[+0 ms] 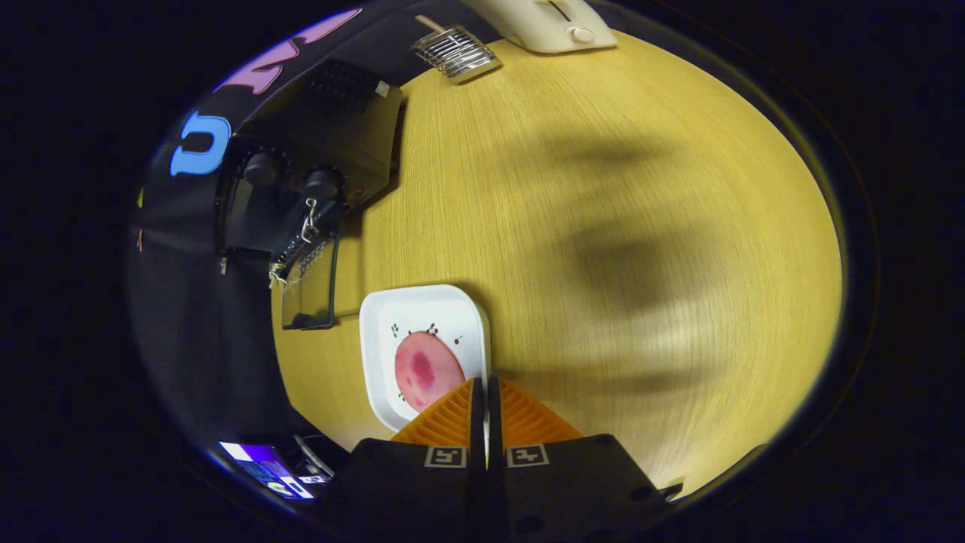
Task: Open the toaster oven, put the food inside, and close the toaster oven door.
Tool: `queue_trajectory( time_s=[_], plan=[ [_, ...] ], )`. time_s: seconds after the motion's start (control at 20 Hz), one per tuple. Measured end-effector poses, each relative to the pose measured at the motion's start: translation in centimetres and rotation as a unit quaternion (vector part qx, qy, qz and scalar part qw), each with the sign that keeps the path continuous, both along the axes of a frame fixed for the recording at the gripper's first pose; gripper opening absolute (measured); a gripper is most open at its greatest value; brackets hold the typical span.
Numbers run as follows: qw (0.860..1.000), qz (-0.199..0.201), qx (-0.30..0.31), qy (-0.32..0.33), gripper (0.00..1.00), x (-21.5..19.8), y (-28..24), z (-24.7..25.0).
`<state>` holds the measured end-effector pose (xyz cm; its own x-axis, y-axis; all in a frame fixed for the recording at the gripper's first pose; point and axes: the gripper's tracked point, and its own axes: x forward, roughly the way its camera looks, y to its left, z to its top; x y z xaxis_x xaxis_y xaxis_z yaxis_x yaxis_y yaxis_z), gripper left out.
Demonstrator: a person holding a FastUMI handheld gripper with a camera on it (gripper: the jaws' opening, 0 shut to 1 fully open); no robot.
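Note:
A white square plate [422,317] carries a round pink slice of food [426,371]. It is just ahead of my fingers, over the wooden table [603,188]. My gripper [485,381] is shut on the plate's near rim, and a thin white sliver of that rim shows between the two fingers. Beyond the plate and to its left stands the black toaster oven [317,143] with two knobs. Its glass door [309,283] hangs open toward the plate, with the wire rack's edge showing at the oven's mouth.
A small metal rack [456,51] and a white appliance [550,24] sit at the table's far end. A lit screen [268,461] lies off the table's edge near my fingers. Broad shadows fall across the bare wood to the right.

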<state>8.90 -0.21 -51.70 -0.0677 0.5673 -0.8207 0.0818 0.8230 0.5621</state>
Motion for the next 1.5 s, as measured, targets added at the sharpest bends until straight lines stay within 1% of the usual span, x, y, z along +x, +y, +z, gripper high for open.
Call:
queue_trajectory(
  time_s=[0.2, 0.4, 0.55, 0.75, 0.85, 1.0, 1.1, 1.25, 1.5],
  plan=[
    [0.998, -0.051, 0.035, 0.011, 0.05, -0.4, 0.3, 1.1],
    [0.992, -0.107, 0.059, 0.013, 0.05, -2.1, 1.0, 4.0],
    [0.985, -0.159, 0.064, 0.017, 0.05, -3.8, 2.7, 6.4],
    [0.969, -0.236, 0.069, 0.023, 0.05, -5.7, 6.8, 9.1],
    [0.959, -0.272, 0.073, 0.020, 0.05, -5.8, 9.1, 10.1],
    [0.938, -0.337, 0.076, 0.014, 0.05, -4.8, 12.5, 10.8],
    [0.924, -0.376, 0.065, 0.005, 0.05, -3.4, 14.5, 10.7],
    [0.906, -0.421, 0.041, -0.006, 0.05, -2.2, 17.4, 10.5],
    [0.870, -0.493, 0.027, 0.001, 0.05, 1.0, 22.2, 9.4]
  ],
)
